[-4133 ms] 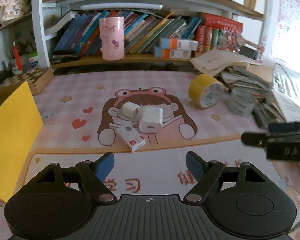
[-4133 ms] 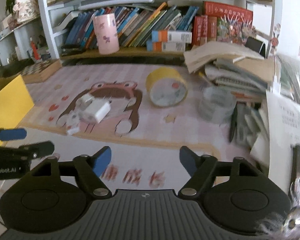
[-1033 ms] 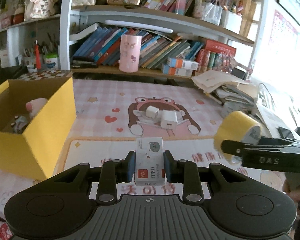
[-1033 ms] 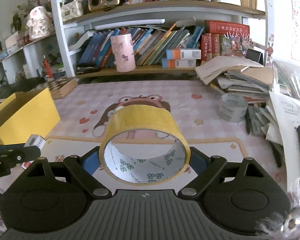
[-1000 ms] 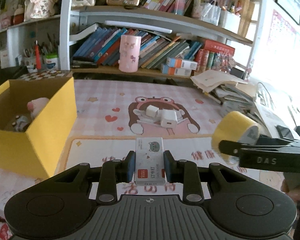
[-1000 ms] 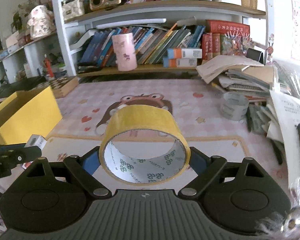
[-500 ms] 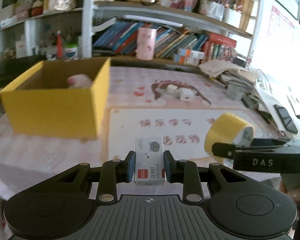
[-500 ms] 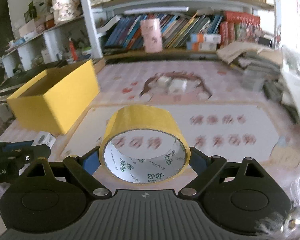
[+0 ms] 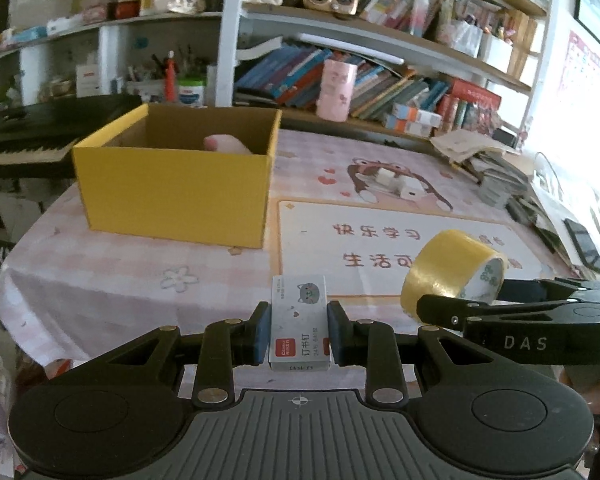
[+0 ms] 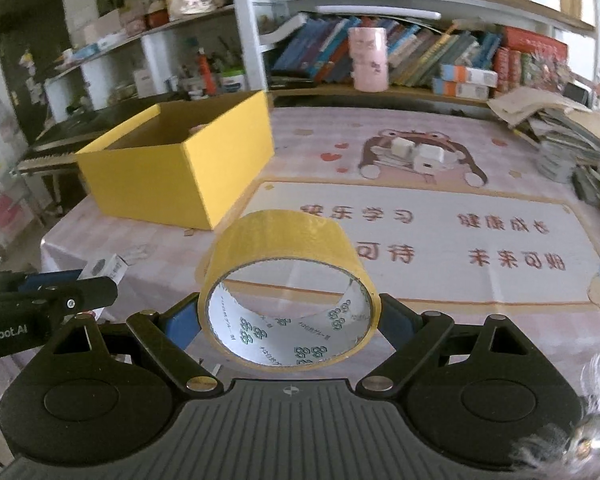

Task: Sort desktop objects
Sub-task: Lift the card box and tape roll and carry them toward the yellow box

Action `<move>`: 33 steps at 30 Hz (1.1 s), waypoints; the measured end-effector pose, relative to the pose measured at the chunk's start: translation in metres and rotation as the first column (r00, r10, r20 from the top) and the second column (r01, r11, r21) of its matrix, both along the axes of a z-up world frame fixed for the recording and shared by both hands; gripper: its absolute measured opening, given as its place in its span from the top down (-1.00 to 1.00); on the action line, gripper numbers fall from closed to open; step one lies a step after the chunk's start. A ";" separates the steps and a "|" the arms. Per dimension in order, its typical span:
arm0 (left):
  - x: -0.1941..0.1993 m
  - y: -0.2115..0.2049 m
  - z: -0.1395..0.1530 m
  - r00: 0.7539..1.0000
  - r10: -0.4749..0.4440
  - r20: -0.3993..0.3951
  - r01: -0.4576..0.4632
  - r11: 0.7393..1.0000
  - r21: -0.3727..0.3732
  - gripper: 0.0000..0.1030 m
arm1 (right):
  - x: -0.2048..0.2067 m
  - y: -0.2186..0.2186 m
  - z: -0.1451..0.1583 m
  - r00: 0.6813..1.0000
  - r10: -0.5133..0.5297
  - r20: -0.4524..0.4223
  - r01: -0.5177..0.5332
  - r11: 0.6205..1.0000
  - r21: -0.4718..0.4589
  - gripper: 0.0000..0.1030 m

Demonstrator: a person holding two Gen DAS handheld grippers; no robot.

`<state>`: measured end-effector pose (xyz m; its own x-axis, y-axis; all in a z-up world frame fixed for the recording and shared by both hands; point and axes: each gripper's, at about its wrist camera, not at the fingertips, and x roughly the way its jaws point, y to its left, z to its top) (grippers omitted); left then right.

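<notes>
Cluttered study, pink cartoon mat over the table (image 9: 100, 280). Nearest: left hand-held gripper (image 9: 299, 336) pinching a small staple box (image 9: 300, 326), right hand-held gripper (image 10: 289, 320) clamped across a yellow tape roll (image 10: 284, 240), both above the near edge. Beyond, yellow box (image 9: 172, 188) by the left edge. Risk: round tape rolling out mid-carry. Bookshelves behind.
</notes>
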<state>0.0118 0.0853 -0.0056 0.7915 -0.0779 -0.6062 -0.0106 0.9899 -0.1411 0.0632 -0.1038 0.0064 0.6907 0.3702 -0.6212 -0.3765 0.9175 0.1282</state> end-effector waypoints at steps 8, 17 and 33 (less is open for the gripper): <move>-0.011 0.013 0.002 0.999 0.035 0.008 -0.035 0.999 0.000 0.45 | -0.005 0.020 0.003 0.998 0.063 0.010 -0.063 0.998 -0.014 -0.73; -0.014 0.028 0.003 0.998 0.064 0.013 -0.064 0.998 -0.018 0.45 | -0.008 0.036 0.007 0.994 0.100 0.030 -0.100 0.995 -0.025 -0.73; -0.019 0.049 0.005 0.991 0.131 0.030 -0.130 0.991 -0.033 0.45 | -0.007 0.061 0.010 0.984 0.171 0.043 -0.169 0.985 -0.045 -0.73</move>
<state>-0.0069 0.1345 -0.0006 0.8152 0.0088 -0.5792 -0.1342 0.9756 -0.1740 0.0567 -0.0427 0.0168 0.6484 0.4595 -0.6070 -0.5320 0.8438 0.0705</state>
